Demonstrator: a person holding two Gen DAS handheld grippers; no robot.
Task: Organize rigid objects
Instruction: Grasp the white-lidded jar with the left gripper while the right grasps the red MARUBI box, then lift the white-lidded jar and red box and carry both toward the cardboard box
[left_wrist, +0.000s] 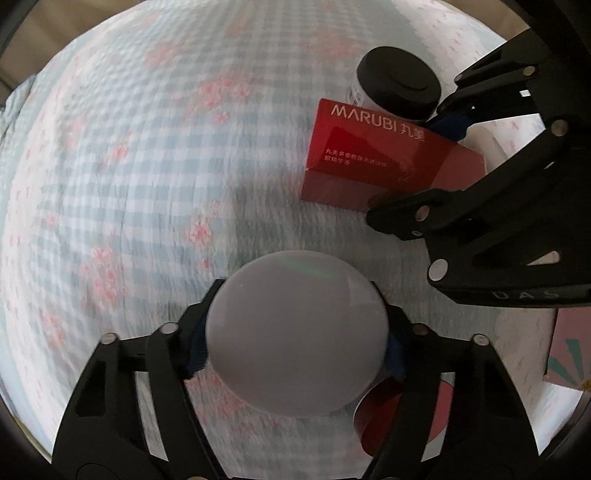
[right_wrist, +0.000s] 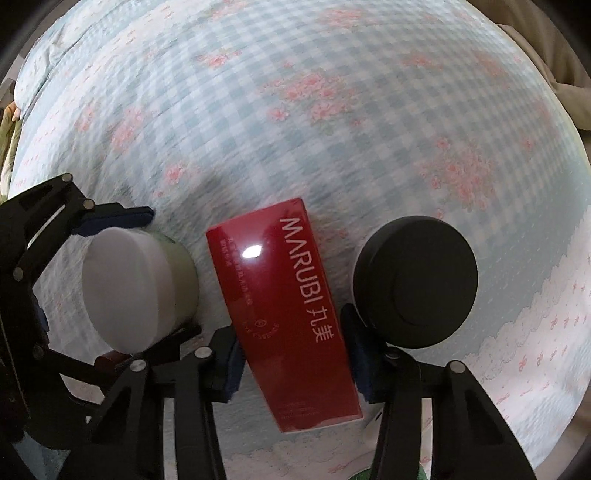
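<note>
Left gripper pinched the white-lidded jar, upright on the checked bedspread | right gripper clamped the red MARUBI box across its narrow sides, beside the black-lidded jar | both gripped from above, seemingly for lifting.

Blue-white gingham bedspread with pink flower print; white bow-patterned border along edge.
</note>
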